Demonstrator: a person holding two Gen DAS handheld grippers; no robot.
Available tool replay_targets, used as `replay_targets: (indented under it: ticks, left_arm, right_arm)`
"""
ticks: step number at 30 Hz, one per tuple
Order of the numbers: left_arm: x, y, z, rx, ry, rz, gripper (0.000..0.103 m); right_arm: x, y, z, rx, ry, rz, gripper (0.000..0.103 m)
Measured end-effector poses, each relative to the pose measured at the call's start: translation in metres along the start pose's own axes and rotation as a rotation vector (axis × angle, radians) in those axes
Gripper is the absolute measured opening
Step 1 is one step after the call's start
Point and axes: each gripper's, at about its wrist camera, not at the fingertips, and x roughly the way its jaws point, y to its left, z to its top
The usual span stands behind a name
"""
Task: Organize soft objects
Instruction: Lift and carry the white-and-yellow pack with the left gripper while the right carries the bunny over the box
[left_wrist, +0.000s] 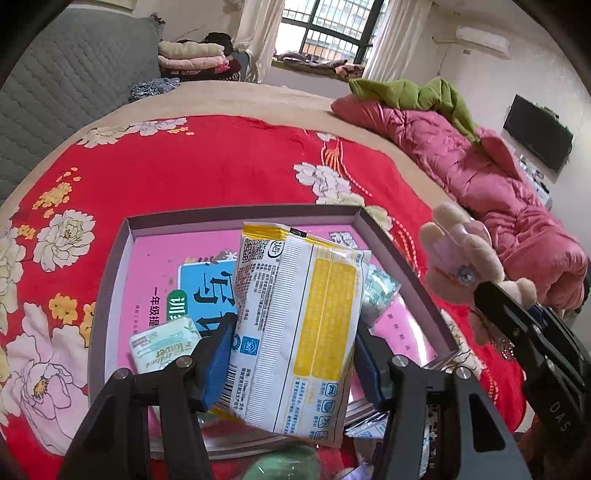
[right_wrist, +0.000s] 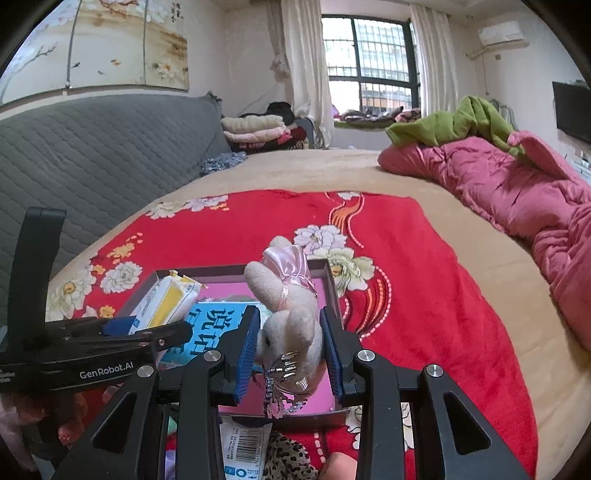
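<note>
Tissues in a white-and-yellow pack (left_wrist: 295, 332) sit clamped between the blue pads of the left gripper (left_wrist: 291, 362), whose jaws stand fairly wide around the pack. The pack hangs over the shallow grey box (left_wrist: 236, 218), near its six o'clock edge. The box lies on a red floral blanket (left_wrist: 221, 162) and holds a pink-and-blue booklet (left_wrist: 207, 280), with a small green tissue packet (left_wrist: 162, 343) at about eight o'clock inside it. The right gripper (right_wrist: 291, 350) is closed to a narrow gap on a beige plush rabbit (right_wrist: 288, 306) in a pink satin dress, held head-down over the box's right half, toward three o'clock. A crumpled pink quilt (right_wrist: 517, 184) lies well apart at two o'clock.
</note>
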Motion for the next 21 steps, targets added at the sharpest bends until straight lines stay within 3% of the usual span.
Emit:
replay_targets:
  ticks: [10, 17, 21]
  left_arm:
    - [0.016, -0.002, -0.005, 0.014, 0.047, -0.001, 0.058]
    - [0.021, -0.017, -0.009, 0.098, 0.060, 0.029, 0.058]
    - [0.020, -0.026, -0.011, 0.127, 0.063, -0.019, 0.058]
  right_arm:
    - [0.023, -0.007, -0.011, 0.027, 0.063, 0.015, 0.034]
    - [0.033, -0.006, -0.017, 0.021, 0.093, 0.008, 0.034]
    - [0.041, -0.005, -0.020, 0.019, 0.118, -0.008, 0.034]
